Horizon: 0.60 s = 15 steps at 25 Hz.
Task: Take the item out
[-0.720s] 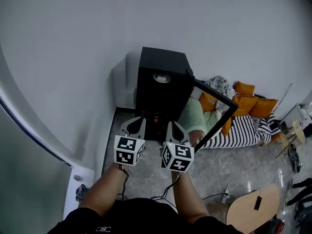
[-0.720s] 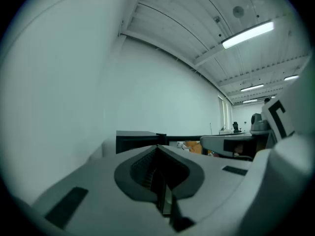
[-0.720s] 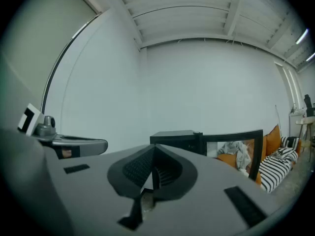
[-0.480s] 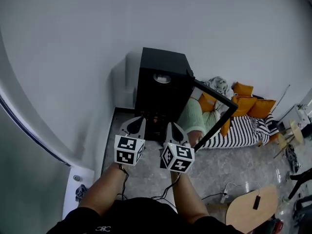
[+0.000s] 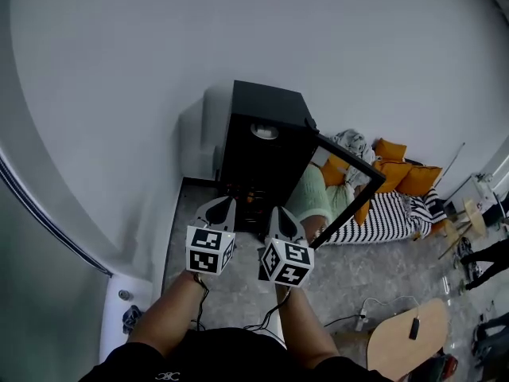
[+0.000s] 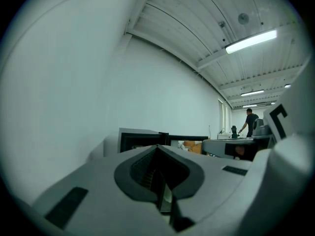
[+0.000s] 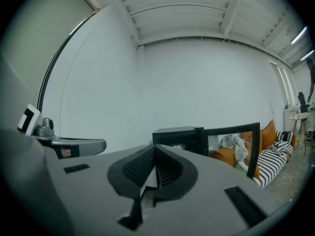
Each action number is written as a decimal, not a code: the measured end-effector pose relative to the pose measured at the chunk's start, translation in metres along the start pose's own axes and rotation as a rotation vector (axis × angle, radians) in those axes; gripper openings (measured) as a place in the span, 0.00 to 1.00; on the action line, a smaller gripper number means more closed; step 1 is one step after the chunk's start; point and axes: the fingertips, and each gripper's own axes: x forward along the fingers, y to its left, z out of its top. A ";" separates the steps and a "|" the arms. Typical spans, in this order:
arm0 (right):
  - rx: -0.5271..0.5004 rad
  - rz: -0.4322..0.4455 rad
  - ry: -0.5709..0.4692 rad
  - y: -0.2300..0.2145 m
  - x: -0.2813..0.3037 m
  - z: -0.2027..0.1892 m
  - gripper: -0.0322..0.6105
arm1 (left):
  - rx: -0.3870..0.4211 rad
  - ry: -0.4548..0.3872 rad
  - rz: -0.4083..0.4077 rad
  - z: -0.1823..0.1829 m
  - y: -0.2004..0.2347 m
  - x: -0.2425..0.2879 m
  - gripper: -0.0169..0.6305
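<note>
Head view: black box cabinet (image 5: pixel 256 161), glass door (image 5: pixel 343 191) open, frame centre; pale round item (image 5: pixel 265 131) inside, upper part. Closed, empty: left tool (image 5: pixel 226 204), right tool (image 5: pixel 281 211). Item probably light, rigid; take rim.

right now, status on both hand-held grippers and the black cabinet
Left hand-held gripper shut, empty. Right hand-held gripper shut, empty. Black cabinet door open, item inside unclear. Both short of opening.

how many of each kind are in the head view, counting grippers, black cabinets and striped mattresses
grippers: 2, the left gripper and the right gripper
black cabinet: 1
striped mattress: 1
total: 4
</note>
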 end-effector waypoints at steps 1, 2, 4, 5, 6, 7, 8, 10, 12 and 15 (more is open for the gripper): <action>0.017 -0.004 0.005 0.002 -0.001 -0.001 0.05 | -0.008 -0.001 -0.002 -0.001 0.002 -0.002 0.03; 0.038 -0.006 0.009 0.004 -0.003 -0.003 0.05 | -0.016 -0.002 -0.003 -0.003 0.004 -0.005 0.03; 0.069 -0.014 0.010 0.008 -0.006 -0.004 0.05 | -0.025 -0.007 -0.006 -0.007 0.008 -0.010 0.03; 0.075 -0.019 0.009 0.010 -0.006 -0.004 0.05 | -0.026 -0.009 -0.009 -0.008 0.010 -0.012 0.03; 0.083 -0.023 0.010 0.012 -0.005 -0.004 0.05 | -0.027 -0.010 -0.015 -0.008 0.011 -0.013 0.03; 0.092 -0.027 0.011 0.014 -0.004 -0.004 0.05 | -0.026 -0.009 -0.022 -0.008 0.013 -0.013 0.03; 0.099 -0.031 0.013 0.016 -0.003 -0.004 0.05 | -0.025 -0.009 -0.028 -0.008 0.015 -0.014 0.03; 0.097 -0.034 0.018 0.020 -0.003 -0.007 0.05 | -0.025 -0.009 -0.030 -0.009 0.020 -0.018 0.03; 0.086 -0.027 0.023 0.026 -0.005 -0.011 0.05 | -0.031 -0.008 -0.023 -0.012 0.026 -0.023 0.03; 0.084 -0.014 0.021 0.033 -0.003 -0.014 0.05 | -0.034 -0.001 -0.012 -0.016 0.034 -0.027 0.03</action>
